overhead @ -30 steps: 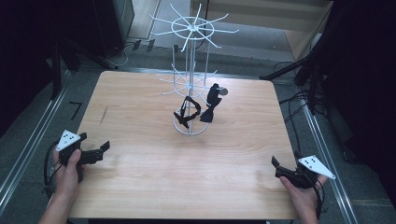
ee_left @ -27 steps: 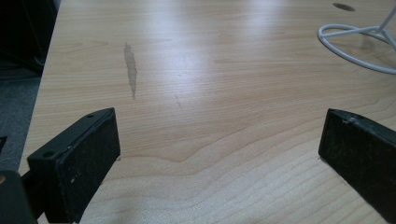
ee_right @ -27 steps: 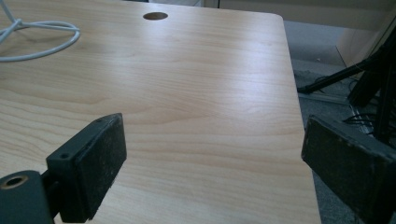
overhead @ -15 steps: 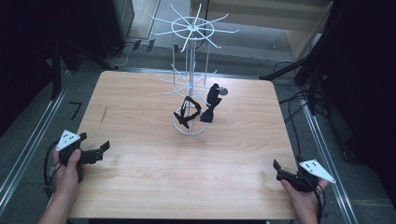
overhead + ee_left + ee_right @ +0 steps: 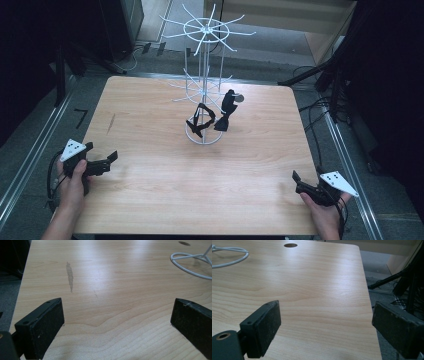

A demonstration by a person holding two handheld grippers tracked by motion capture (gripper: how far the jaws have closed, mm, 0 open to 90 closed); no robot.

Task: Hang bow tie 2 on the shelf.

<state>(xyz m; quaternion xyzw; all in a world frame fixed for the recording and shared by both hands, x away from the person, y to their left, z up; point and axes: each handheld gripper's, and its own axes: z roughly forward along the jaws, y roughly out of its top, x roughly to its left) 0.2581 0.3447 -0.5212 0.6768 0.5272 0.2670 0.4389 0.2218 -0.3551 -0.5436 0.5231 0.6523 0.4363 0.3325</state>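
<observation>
Dark floor and black equipment ring a pale wood-grain bench (image 5: 150,200), its laminate smooth and glossy with one dull grey smear near the left edge. Largest on it is a white wire display rack (image 5: 204,95), a thin upright post with spoked tiers of hooks and a round ring base that stands on the bench a little behind its middle. Hanging low on the rack are two black items: a looped strap-like piece (image 5: 200,121) on the left of the post and a bow-shaped piece (image 5: 226,112) on its right, both apparently soft and matte; what they are exactly is too small to tell.

Both lie forward of the hands, well apart from either. The left hand-held gripper (image 5: 102,162) sits at the near left edge, pointing right across the bench; from it the rack lies ahead and away to the right, its ring base showing at the top right of the left gripper view. The right hand-held gripper (image 5: 301,182) rests at the near right corner, pointing left, and the rack lies forward and to the left of it. Neither looks clearly nearer. Each has its flat black jaws spread wide with nothing between them.
</observation>
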